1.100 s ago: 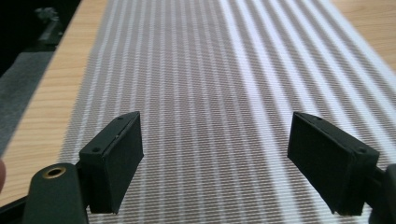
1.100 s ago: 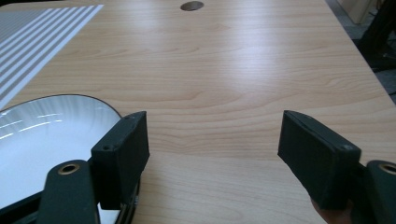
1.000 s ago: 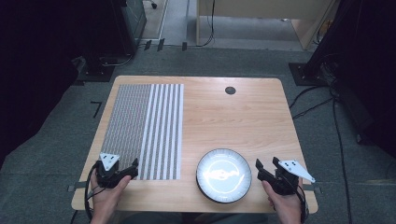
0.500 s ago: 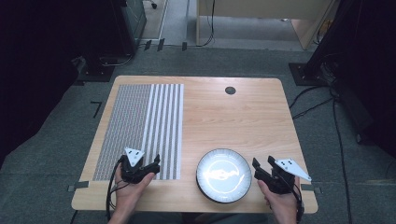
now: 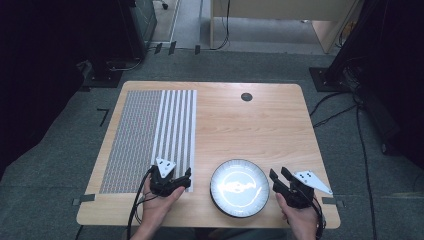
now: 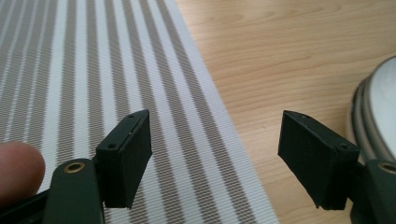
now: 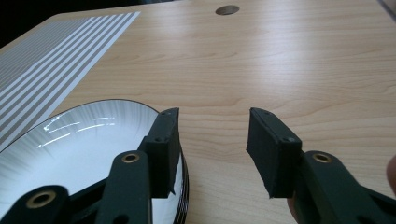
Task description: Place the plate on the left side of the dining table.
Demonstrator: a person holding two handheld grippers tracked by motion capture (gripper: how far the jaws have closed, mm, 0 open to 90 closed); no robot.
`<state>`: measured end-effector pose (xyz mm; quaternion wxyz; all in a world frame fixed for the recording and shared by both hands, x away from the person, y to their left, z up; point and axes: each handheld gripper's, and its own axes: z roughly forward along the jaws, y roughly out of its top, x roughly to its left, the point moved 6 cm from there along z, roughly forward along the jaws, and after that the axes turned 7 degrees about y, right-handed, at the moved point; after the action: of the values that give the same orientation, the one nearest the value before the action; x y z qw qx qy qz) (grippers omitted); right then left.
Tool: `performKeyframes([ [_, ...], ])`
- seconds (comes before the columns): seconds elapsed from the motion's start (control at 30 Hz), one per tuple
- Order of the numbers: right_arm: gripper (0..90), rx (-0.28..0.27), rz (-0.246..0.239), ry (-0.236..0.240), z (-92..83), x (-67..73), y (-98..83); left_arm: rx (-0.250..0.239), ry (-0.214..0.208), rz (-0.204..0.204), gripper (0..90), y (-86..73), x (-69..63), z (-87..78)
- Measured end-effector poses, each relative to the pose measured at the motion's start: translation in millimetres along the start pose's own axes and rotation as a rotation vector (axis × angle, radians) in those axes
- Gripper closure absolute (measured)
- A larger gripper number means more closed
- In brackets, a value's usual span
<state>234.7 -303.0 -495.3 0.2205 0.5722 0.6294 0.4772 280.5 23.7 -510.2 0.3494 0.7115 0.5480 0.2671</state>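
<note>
- Table [image 5: 260,120]: light wood, rounded corners, a small dark round hole [image 5: 246,96] near the far edge.
- Placemat [image 5: 150,135]: striped, flat on the table's left half, one part finely striped, the other broadly. Its near right corner lies just beneath the left tongs.
- Plate [image 5: 240,187]: white with a dark rim, near the front edge, between the two hands; it sits apart from the placemat on bare wood.
- Left tongs [image 5: 186,179]: since a second ago they have travelled from the placemat's near left corner across to its near right corner, closing the gap to the plate. Jaws stand wide, having closed a little, with nothing between them; the plate's rim shows just off to one side in the left gripper view.
- Right tongs [image 5: 278,177]: hand unmoved at the plate's right edge. Jaws have just been closing and are now about half open; one jaw hangs over the rim, and no clamping is visible.
- Judgement: both tongs converge on the plate, so a lift or shift of it looks to be the work in hand.
</note>
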Motion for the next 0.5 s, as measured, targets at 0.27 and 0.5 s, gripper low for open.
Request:
performKeyframes([
  [0.27, 62.4, 0.023, -0.027, 0.012, 1.3, -0.6, -4.0, 0.000, -0.057, 0.016, 25.8, -2.1, -23.5, -0.9],
  [0.5, 61.8, 0.028, 0.003, 0.056, 3.0, -1.4, -8.5, 0.008, -0.114, 0.033, 28.9, -4.9, -44.0, -1.0],
])
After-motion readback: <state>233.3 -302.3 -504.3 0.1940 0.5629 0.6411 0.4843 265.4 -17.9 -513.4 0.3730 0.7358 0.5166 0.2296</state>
